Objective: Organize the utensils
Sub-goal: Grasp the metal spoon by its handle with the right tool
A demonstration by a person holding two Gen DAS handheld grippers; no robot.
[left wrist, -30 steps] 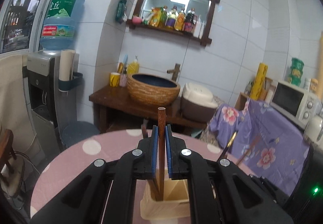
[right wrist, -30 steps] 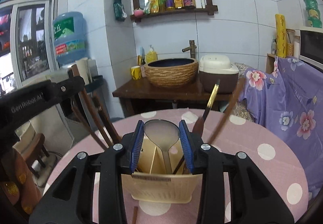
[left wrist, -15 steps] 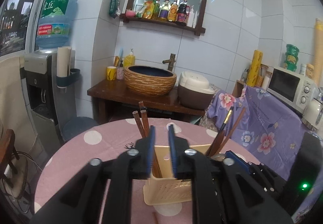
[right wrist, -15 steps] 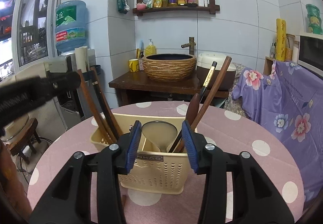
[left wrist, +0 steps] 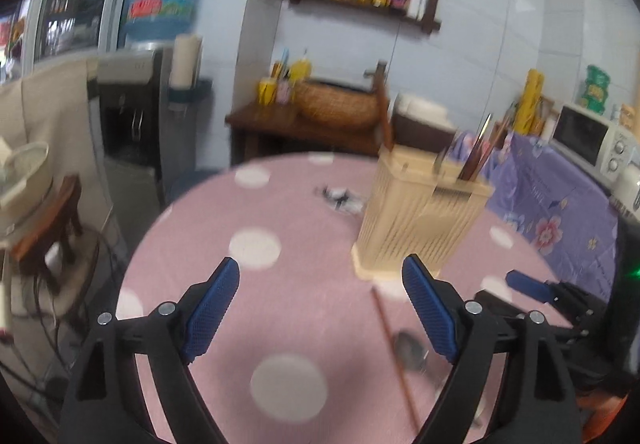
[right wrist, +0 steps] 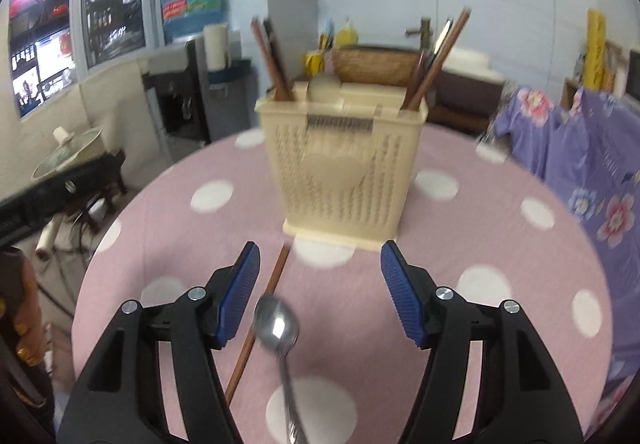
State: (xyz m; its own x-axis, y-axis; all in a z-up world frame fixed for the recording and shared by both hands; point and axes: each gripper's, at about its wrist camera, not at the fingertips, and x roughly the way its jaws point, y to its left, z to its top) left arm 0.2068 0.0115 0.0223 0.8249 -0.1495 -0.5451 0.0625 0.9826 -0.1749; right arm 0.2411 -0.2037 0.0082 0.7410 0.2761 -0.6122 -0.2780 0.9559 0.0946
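Note:
A cream perforated utensil holder (right wrist: 344,168) (left wrist: 420,220) stands on the pink polka-dot table (right wrist: 168,228) with brown chopsticks (right wrist: 272,60) and other utensils sticking out of its compartments. In front of it lie a metal spoon (right wrist: 278,328) and a single brown chopstick (right wrist: 260,316) (left wrist: 394,348). My right gripper (right wrist: 320,284) hovers over them, jaws opening, nothing pressed between the pads. My left gripper (left wrist: 320,292) is to the left of the holder, jaws opening over bare cloth, holding nothing. The spoon (left wrist: 408,350) shows blurred by its right finger.
The other gripper's blue pad (left wrist: 528,286) shows at the right of the left wrist view. A purple floral cloth (right wrist: 580,148) covers furniture to the right. A water dispenser (left wrist: 160,56) and a wooden washstand (left wrist: 320,120) stand behind the table.
Both grippers let go of their utensils in the holder, drew back and sank toward the table, and their jaws spread wide. The left one swung away to the holder's left.

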